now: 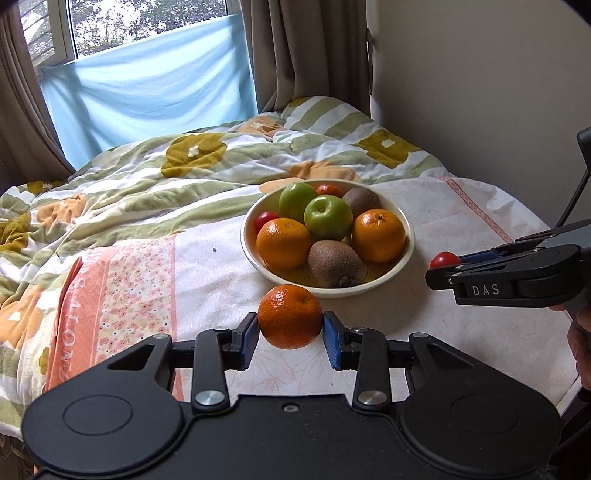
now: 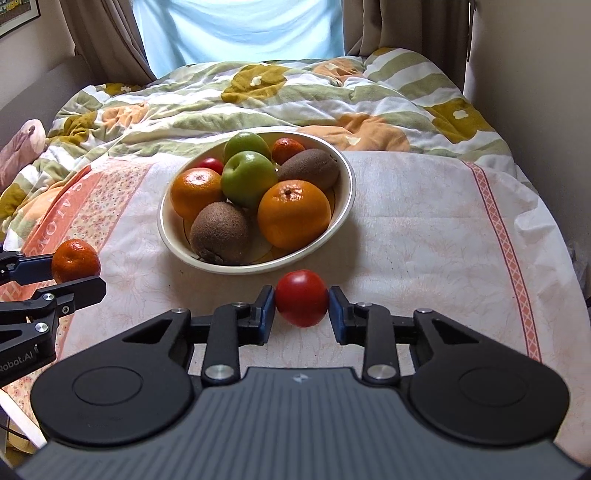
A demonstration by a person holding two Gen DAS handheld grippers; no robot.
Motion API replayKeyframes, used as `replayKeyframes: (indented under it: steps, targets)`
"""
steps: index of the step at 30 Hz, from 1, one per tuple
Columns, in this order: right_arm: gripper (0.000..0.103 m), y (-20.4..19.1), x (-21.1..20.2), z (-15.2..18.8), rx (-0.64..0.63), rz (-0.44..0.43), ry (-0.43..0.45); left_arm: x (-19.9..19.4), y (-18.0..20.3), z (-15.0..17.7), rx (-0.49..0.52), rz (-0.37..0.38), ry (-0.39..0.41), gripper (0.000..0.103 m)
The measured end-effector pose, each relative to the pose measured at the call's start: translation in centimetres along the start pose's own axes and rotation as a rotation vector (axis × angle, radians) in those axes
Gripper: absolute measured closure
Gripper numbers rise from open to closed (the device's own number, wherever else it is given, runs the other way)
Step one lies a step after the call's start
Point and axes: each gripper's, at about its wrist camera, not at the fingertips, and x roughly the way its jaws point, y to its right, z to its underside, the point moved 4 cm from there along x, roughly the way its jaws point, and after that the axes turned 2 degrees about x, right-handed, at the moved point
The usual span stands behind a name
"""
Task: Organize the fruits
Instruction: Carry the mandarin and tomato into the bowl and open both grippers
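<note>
Left gripper clamps the mandarin, right gripper the tomato — lift both clear of the bowl rim, then release gently onto free spots.

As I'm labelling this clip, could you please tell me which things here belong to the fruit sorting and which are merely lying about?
Job: left gripper shut on mandarin; right gripper shut on tomato; fruit bowl.
Lying about: quilt, curtains, blue sheet.

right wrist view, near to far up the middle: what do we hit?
Right gripper shut on the tomato → near rim of the bowl → big orange → green apple → quilt → blue cloth.
</note>
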Motion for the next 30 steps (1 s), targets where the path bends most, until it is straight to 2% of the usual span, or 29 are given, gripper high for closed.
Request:
replayKeyframes:
  steps: [8, 14, 21, 30]
  targets:
    - [0.057, 0.5, -4.4, -2.6, -0.039, -0.057, 0.06, -3.6, 1.0, -3.2, -0.04, -0.041, 0.066, 0.062]
    - [0.057, 1.1, -6.5, -5.1, -0.08, -0.076, 0.11, -4.9, 0.9, -6.1, -0.055, -0.076, 0.11, 0.062]
    - [0.057, 1.5, -5.9, -7.8, -0.094, -0.072, 0.125, -2.7, -0.2, -9.1, -0.05, -0.078, 0.113, 0.062]
    - [0.057, 1.4, -2.1, -10.2, -0.077, -0.035, 0.083, 3.4, -2.0, -11.4, -0.027, -0.027, 0.056, 0.062]
